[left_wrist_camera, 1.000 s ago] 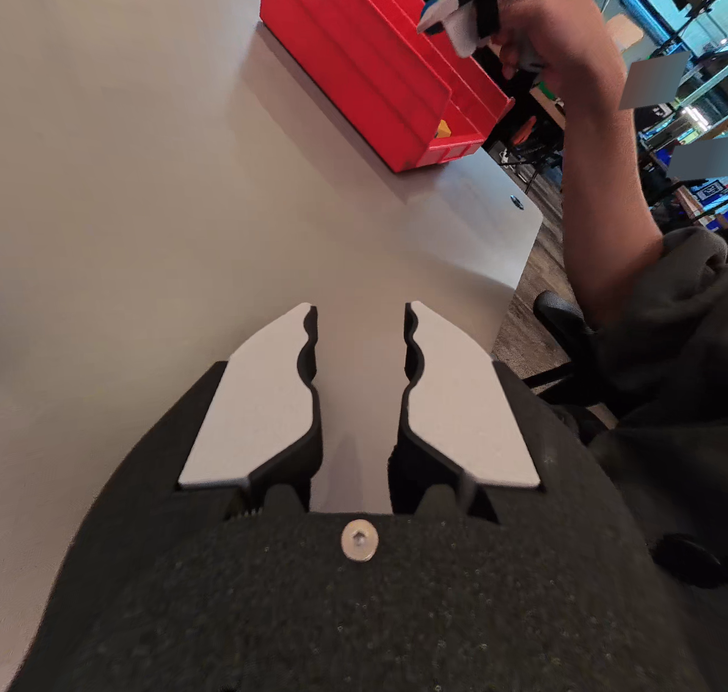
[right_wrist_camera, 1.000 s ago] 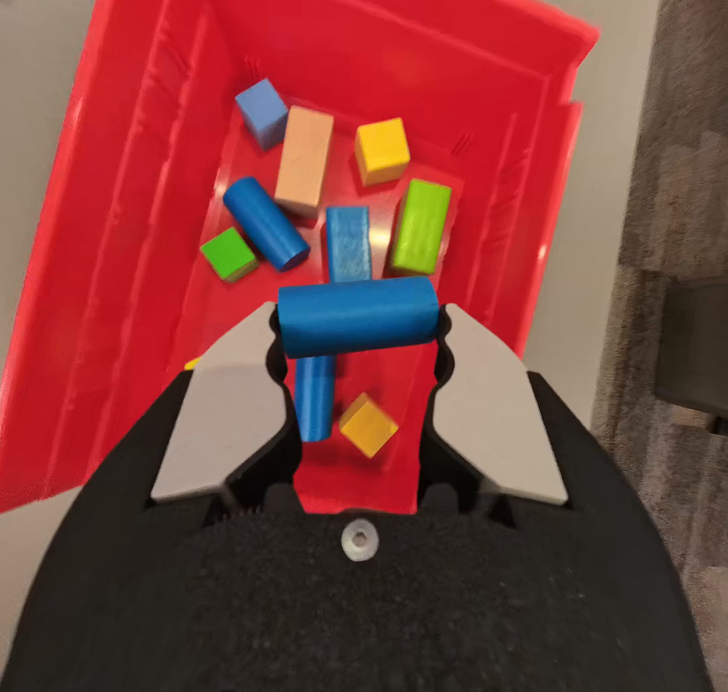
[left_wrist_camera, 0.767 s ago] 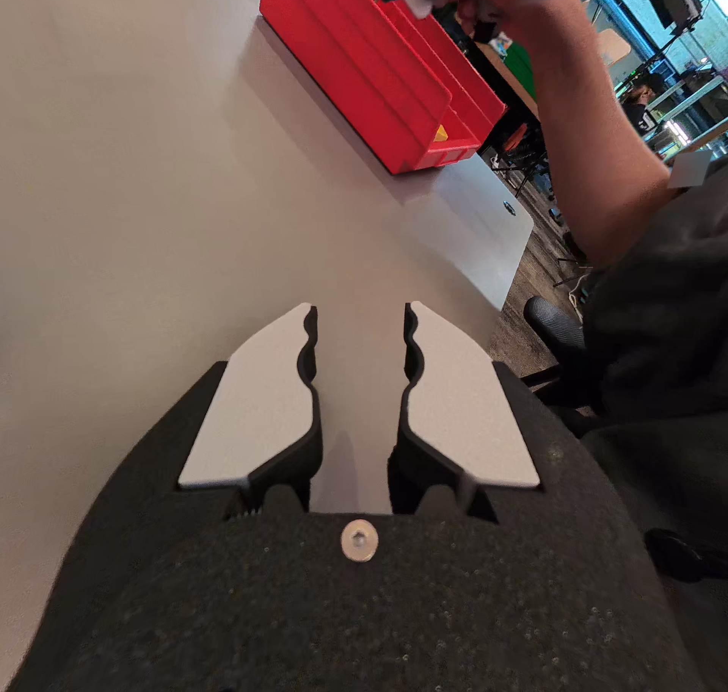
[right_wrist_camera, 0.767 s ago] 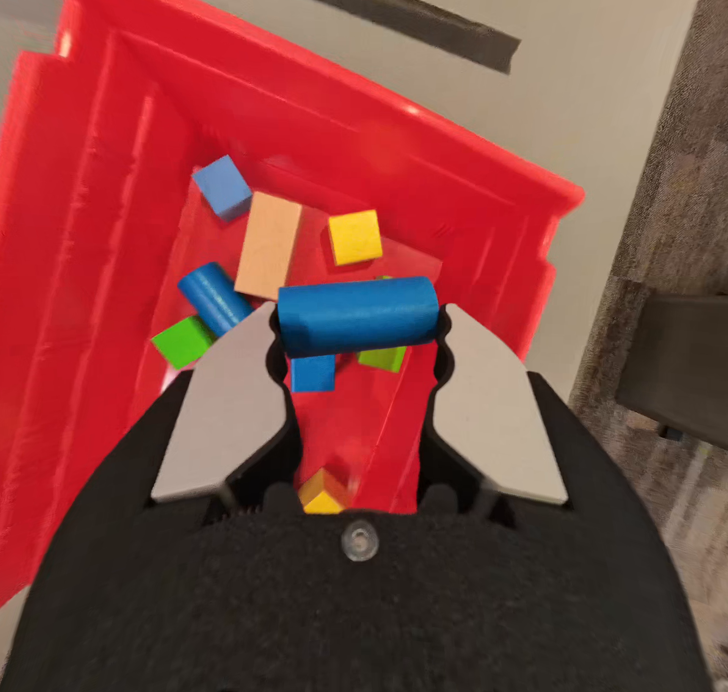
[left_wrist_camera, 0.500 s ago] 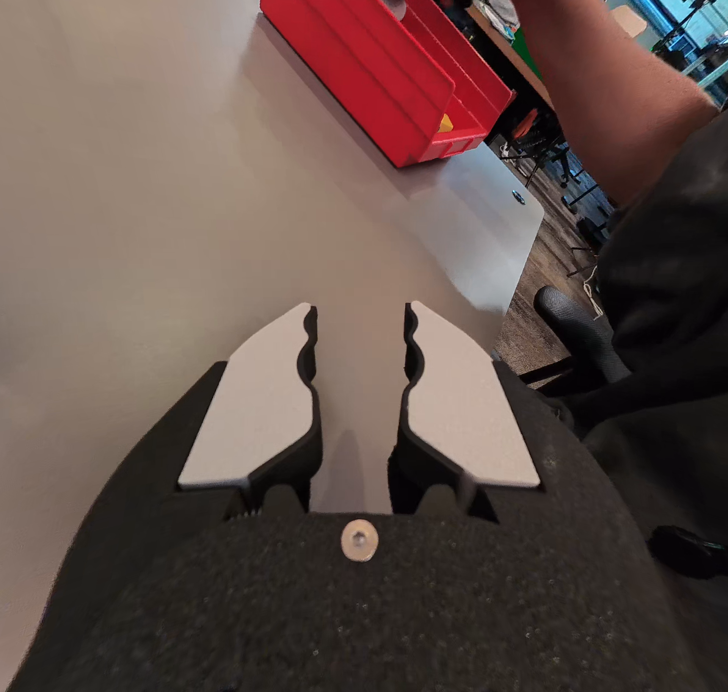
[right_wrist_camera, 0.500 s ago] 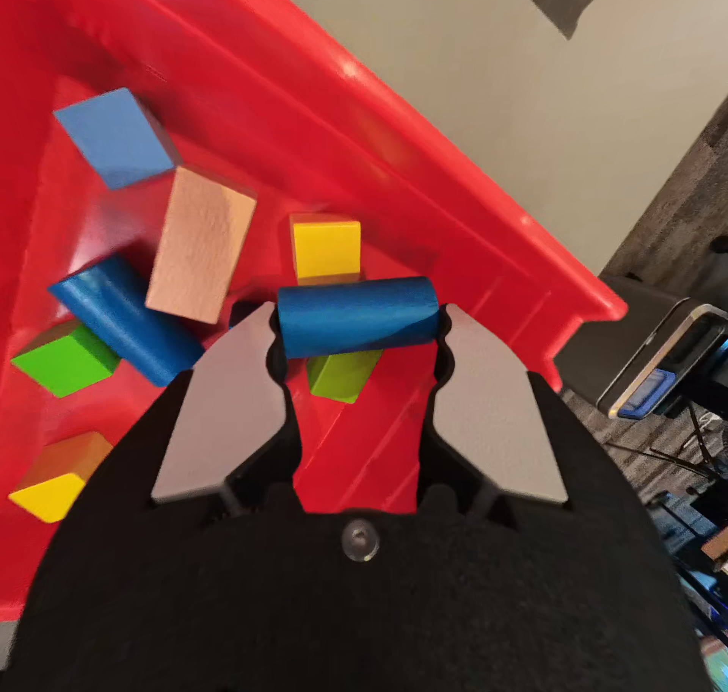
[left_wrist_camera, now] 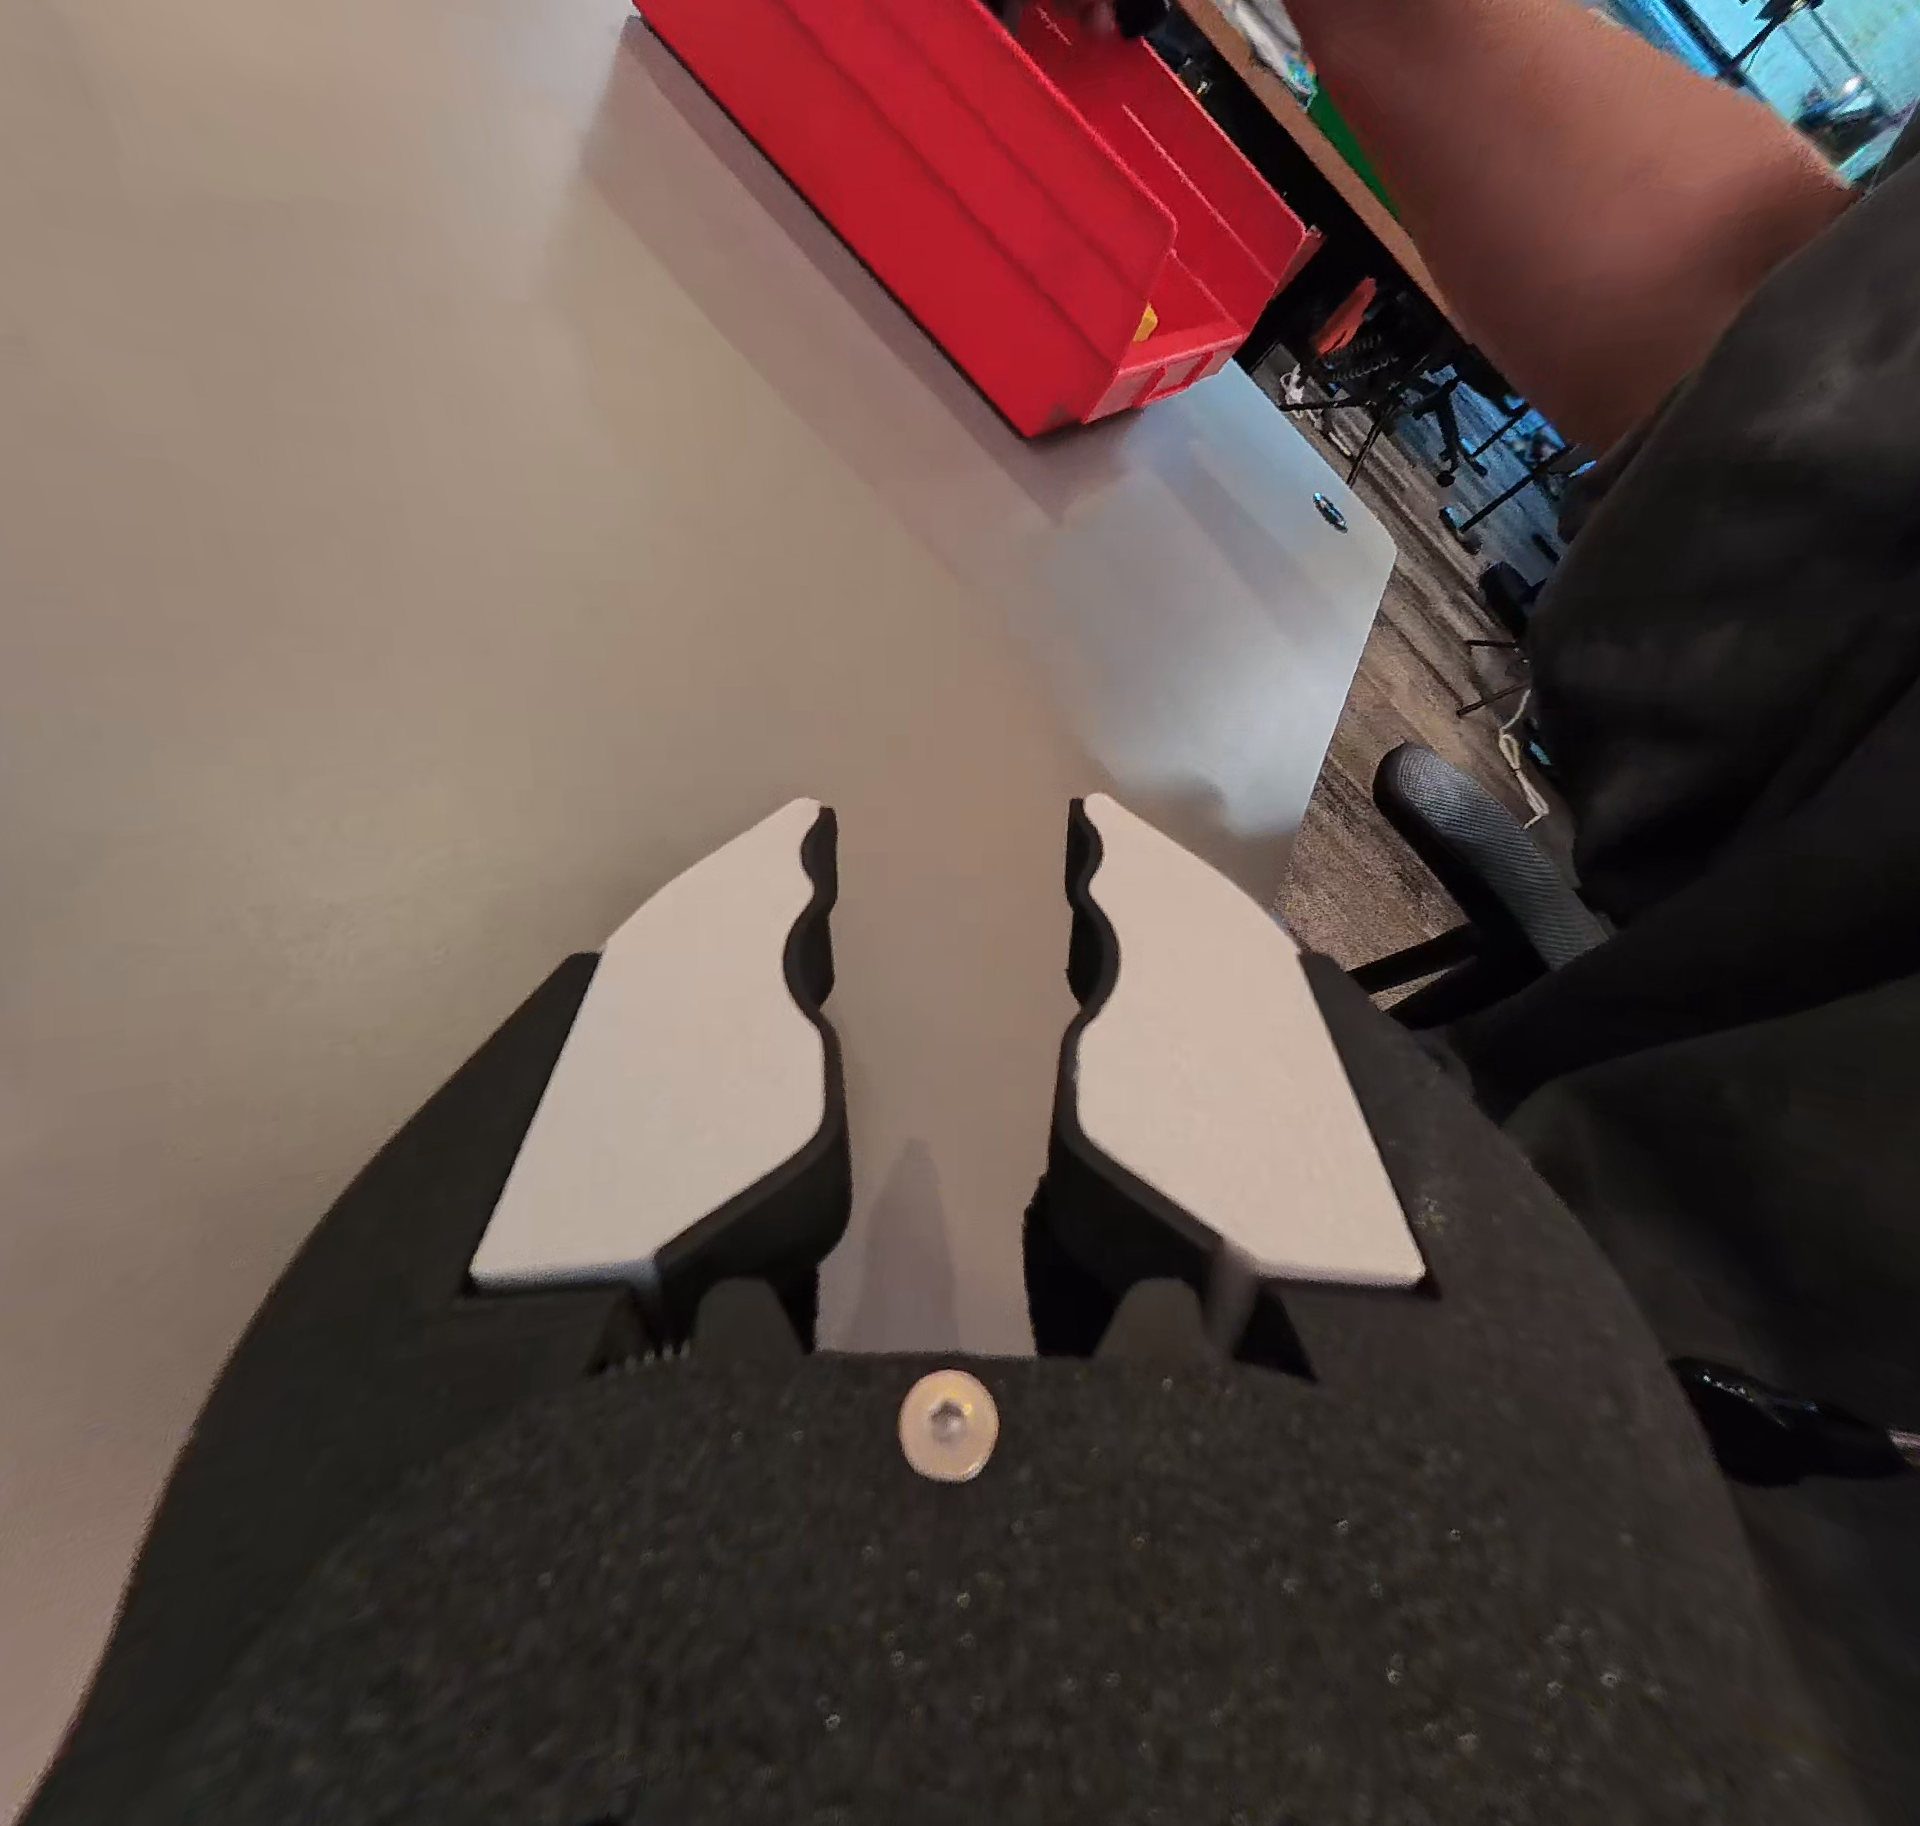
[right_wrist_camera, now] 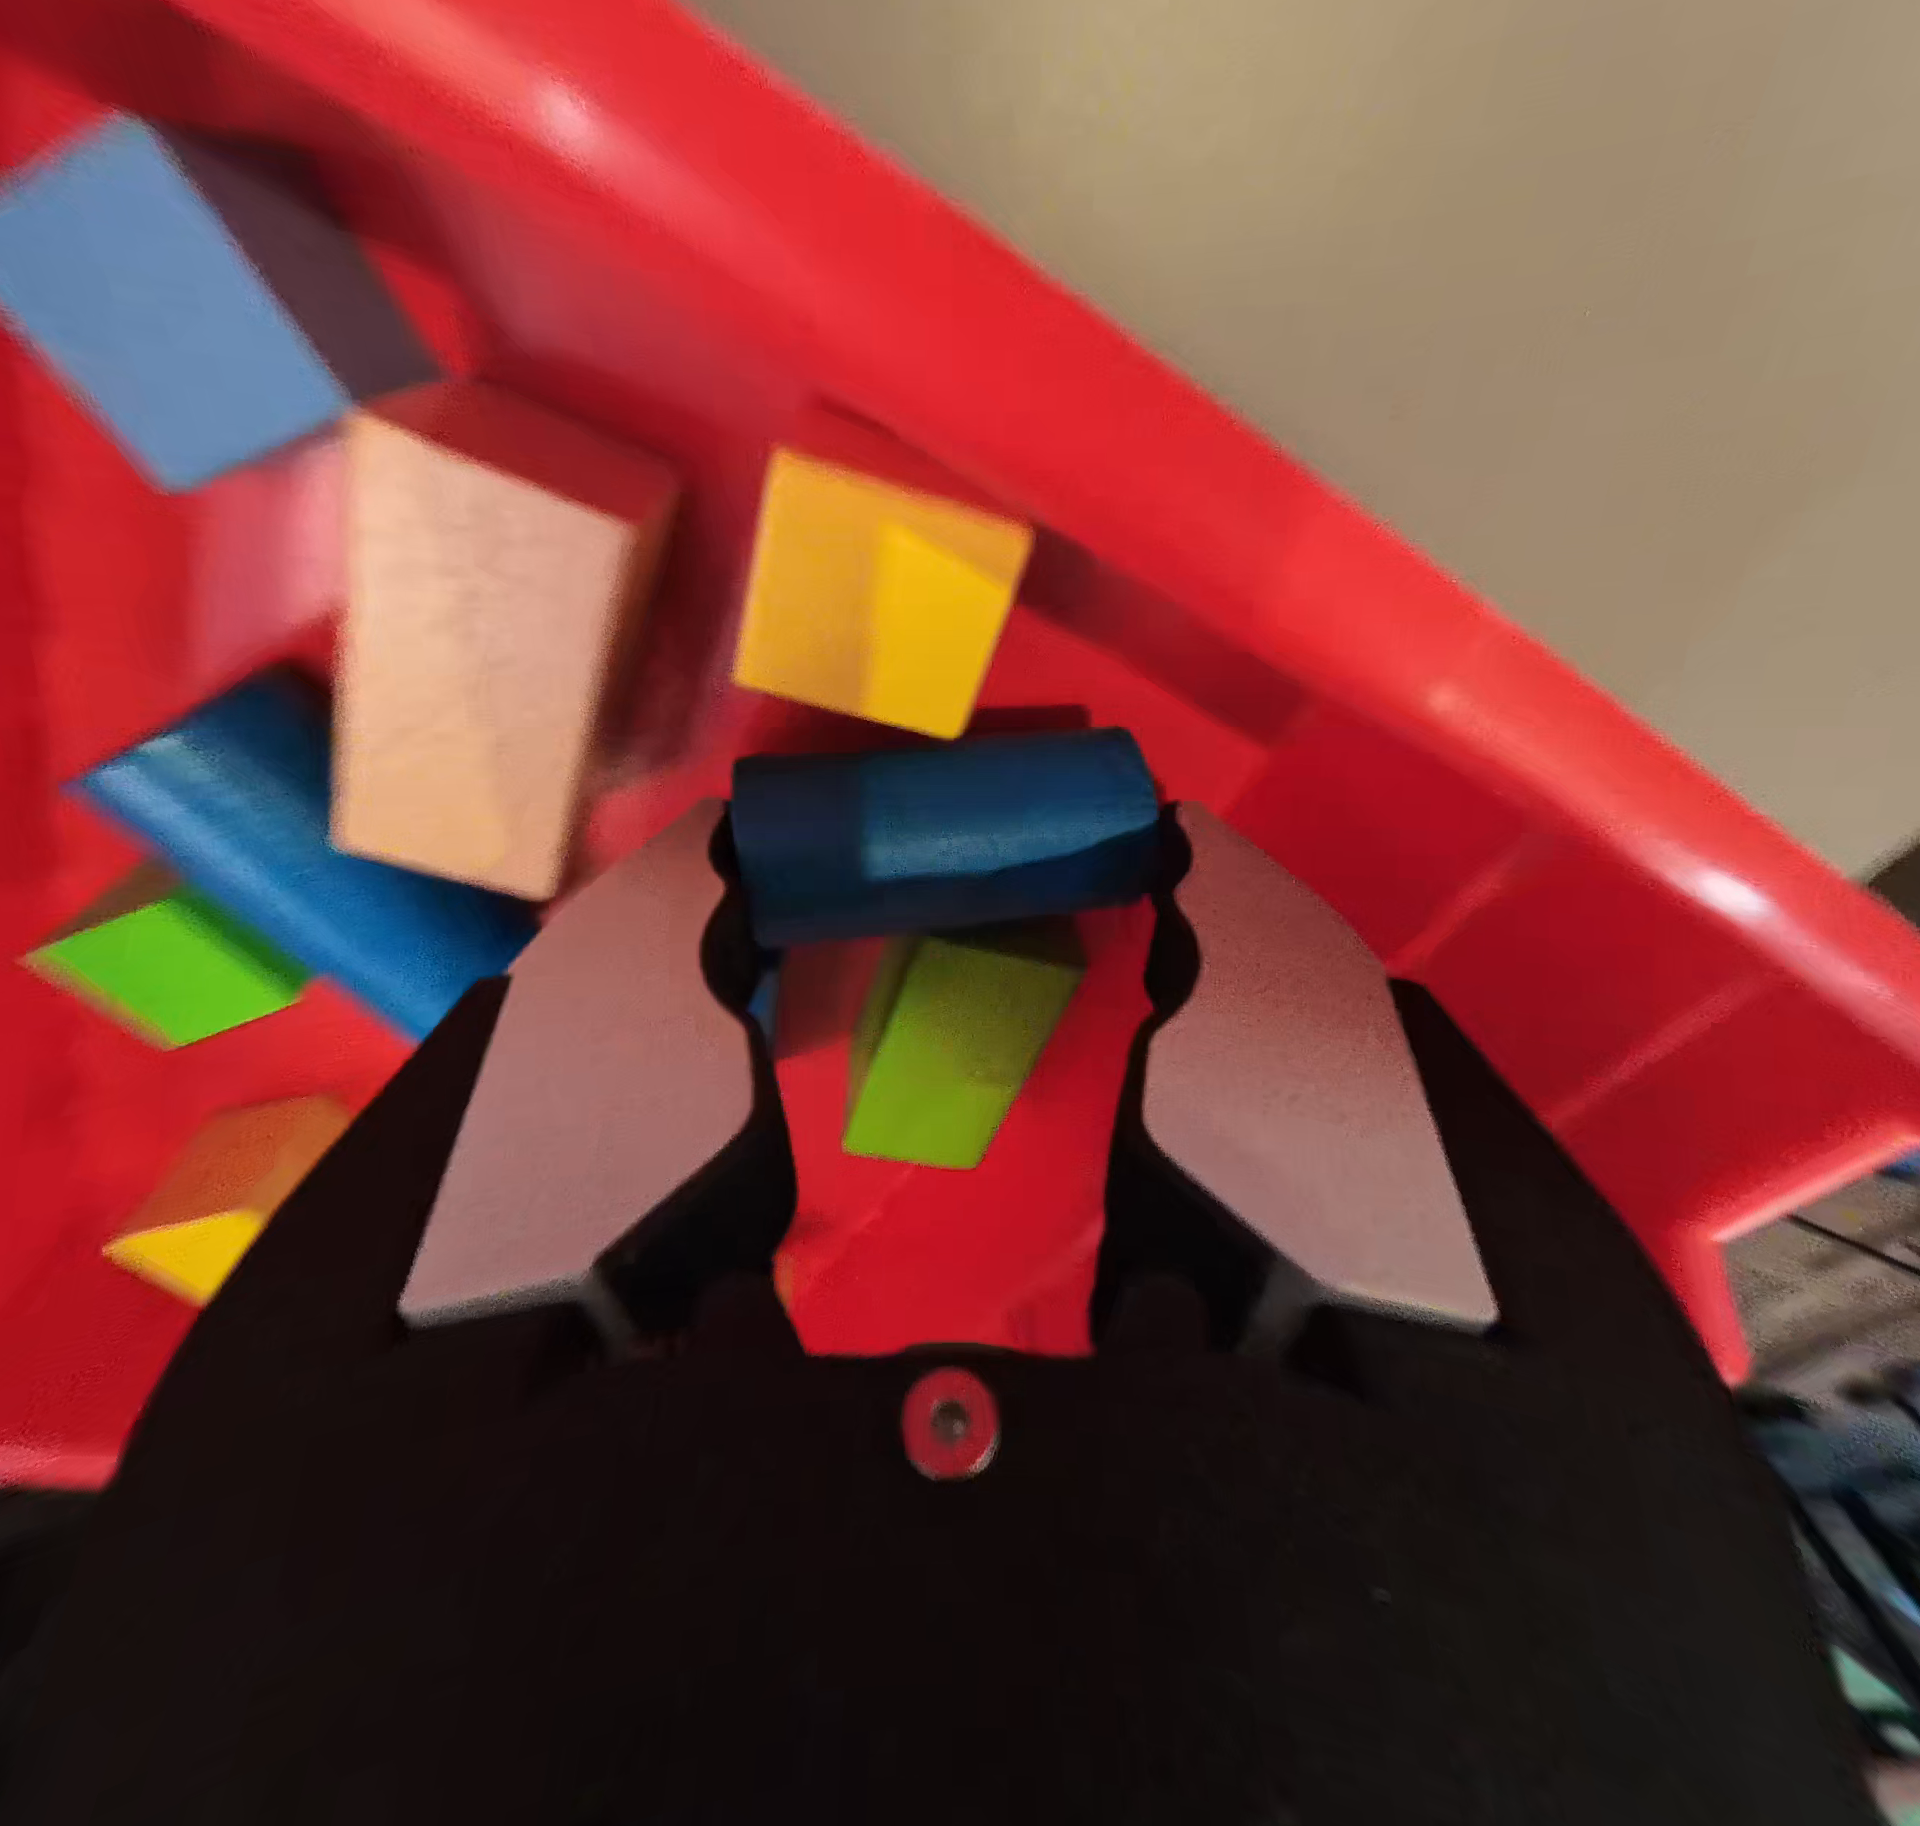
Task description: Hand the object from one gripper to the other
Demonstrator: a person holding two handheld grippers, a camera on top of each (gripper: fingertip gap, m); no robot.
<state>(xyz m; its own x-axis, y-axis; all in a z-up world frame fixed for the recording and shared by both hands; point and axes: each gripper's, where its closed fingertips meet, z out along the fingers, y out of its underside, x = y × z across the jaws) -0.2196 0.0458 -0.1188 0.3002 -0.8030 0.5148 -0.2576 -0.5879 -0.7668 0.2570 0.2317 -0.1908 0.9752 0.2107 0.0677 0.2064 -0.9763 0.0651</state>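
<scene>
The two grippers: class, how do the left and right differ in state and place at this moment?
The right gripper is shut on a dark blue cylinder; the left gripper is open and holds nothing. The right sits inside the red bin above loose blocks; the left is over bare table. Both share grey fingers on black bodies.

Blue cylinder [right_wrist_camera: 943, 834] between hand-held gripper [right_wrist_camera: 948, 841] fingers

Big pale table [left_wrist_camera: 436, 446], smooth top. Red bin [left_wrist_camera: 935, 166] sits right on it, far ahead of left tool, a bit to right, near table's right edge. Table corner [left_wrist_camera: 1340, 571] rounded, small round metal bit [left_wrist_camera: 1330, 513] set in it. Rest of top bare.
</scene>
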